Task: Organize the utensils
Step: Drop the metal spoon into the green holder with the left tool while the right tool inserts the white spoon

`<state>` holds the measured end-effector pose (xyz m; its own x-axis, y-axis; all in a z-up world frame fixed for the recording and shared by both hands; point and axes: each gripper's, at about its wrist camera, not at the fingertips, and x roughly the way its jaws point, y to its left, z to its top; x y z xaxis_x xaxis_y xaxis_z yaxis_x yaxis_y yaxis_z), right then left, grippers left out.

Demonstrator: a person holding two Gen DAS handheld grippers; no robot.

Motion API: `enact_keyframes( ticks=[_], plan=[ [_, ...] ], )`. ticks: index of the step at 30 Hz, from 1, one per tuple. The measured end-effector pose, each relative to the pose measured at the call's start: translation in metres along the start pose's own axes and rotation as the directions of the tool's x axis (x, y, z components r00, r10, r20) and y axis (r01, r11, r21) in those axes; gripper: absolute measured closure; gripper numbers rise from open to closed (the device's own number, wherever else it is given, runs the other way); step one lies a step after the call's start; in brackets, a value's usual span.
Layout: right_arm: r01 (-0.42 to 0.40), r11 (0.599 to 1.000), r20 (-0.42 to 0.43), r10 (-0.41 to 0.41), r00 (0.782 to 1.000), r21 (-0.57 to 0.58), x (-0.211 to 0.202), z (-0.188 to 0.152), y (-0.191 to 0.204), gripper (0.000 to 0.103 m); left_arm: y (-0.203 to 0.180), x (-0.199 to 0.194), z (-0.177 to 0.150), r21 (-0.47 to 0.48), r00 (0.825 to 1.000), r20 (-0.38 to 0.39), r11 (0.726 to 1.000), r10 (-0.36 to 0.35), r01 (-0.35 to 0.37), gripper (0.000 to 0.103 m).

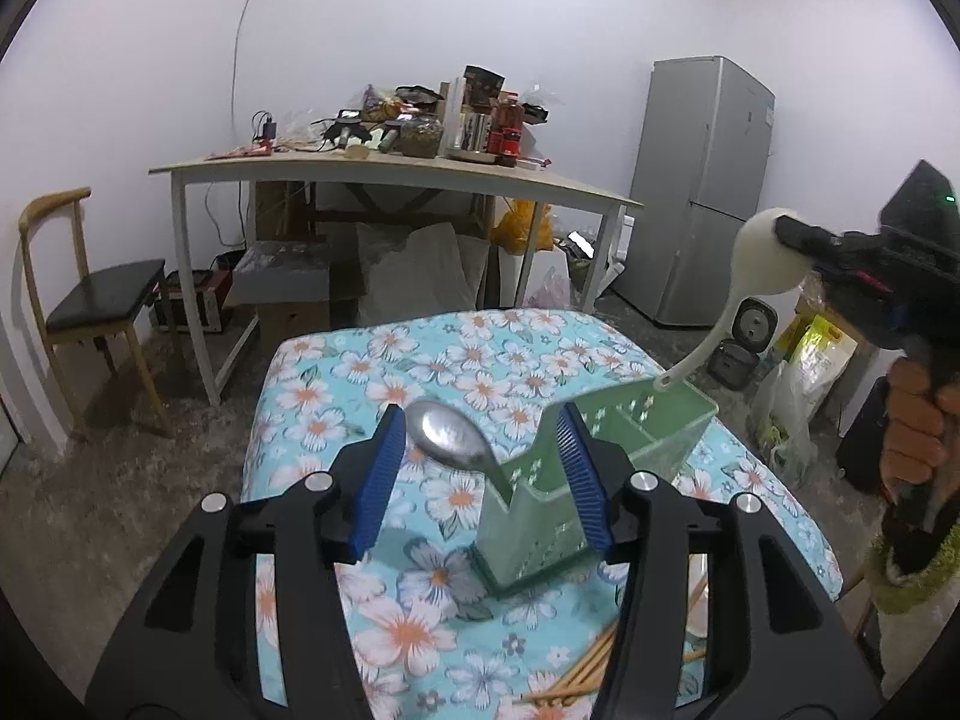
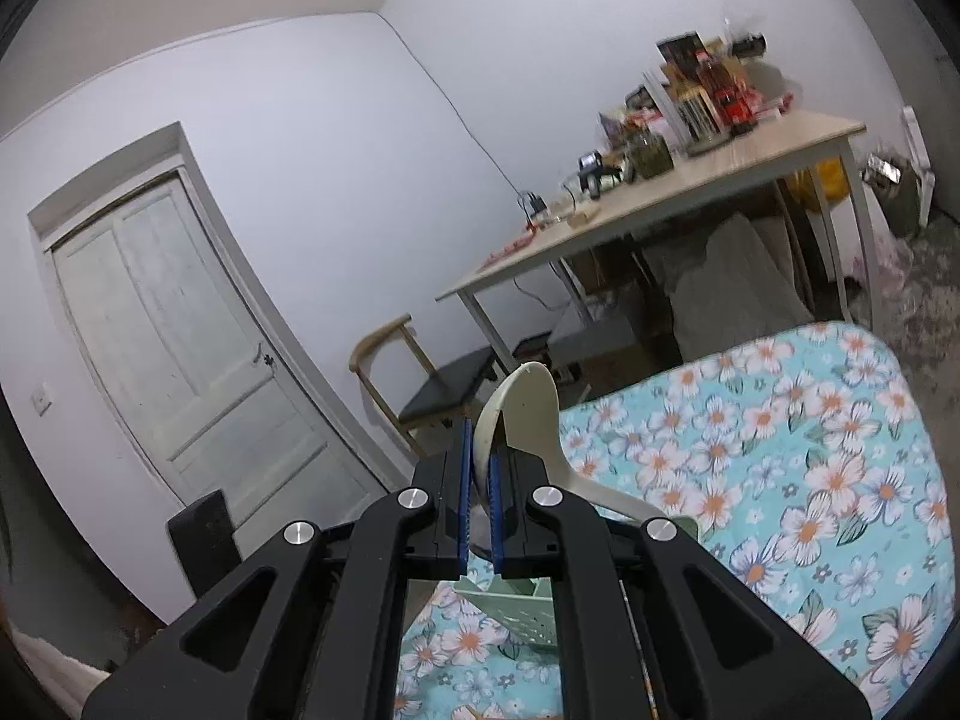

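A green slotted utensil holder (image 1: 606,480) stands on the table with the floral cloth (image 1: 372,360). A metal spoon (image 1: 447,438) leans out of its near compartment, bowl up. My left gripper (image 1: 480,474) is open, its blue pads to either side of the spoon and the holder's near end, not pressing on them. My right gripper (image 1: 786,228) is shut on the bowl of a white plastic spoon (image 1: 762,258), whose handle tip sits at the holder's far corner. In the right wrist view the right gripper (image 2: 480,438) clamps the white spoon (image 2: 528,408) above the holder (image 2: 516,606).
Wooden chopsticks (image 1: 576,669) lie on the cloth near the front right. A person's hand (image 1: 918,420) holds the right gripper's handle. Beyond stand a cluttered table (image 1: 390,171), a chair (image 1: 90,300), a fridge (image 1: 702,192) and a white door (image 2: 180,330).
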<state>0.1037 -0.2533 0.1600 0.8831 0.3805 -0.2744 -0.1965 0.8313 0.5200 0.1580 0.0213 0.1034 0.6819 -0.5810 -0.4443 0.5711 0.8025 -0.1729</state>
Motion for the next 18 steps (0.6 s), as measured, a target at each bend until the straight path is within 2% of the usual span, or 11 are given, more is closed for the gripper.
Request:
enact_keyframes(
  ticks=[6,12,13,14,16,18],
  plan=[
    [0.047,0.999,-0.063,-0.046,0.997,0.01,0.024,-0.01,-0.011,0.097,0.008,-0.002,-0.026,-0.065,0.999,-0.039,0.998,-0.021,0.019,0.053],
    [0.151,0.987,-0.145,-0.156,0.977,-0.049,0.05,-0.028,-0.013,0.092,0.004,0.003,-0.05,-0.088,0.994,-0.089,0.995,-0.056,0.048,0.053],
    [0.158,0.985,-0.154,-0.166,0.974,-0.062,0.052,-0.031,-0.012,0.082,0.004,0.004,-0.053,-0.092,0.994,-0.095,0.994,-0.06,0.052,0.053],
    [0.165,0.984,-0.157,-0.174,0.972,-0.071,0.053,-0.033,-0.01,0.068,0.003,0.005,-0.057,-0.097,0.993,-0.102,0.994,-0.064,0.054,0.053],
    [0.181,0.979,-0.14,-0.193,0.971,-0.093,0.05,-0.034,-0.006,0.058,0.002,0.007,-0.062,-0.104,0.991,-0.114,0.993,-0.069,0.058,0.053],
    [0.188,0.975,-0.121,-0.202,0.972,-0.115,0.045,-0.033,-0.001,0.055,0.001,0.009,-0.067,-0.109,0.99,-0.122,0.992,-0.072,0.059,0.053]
  ],
)
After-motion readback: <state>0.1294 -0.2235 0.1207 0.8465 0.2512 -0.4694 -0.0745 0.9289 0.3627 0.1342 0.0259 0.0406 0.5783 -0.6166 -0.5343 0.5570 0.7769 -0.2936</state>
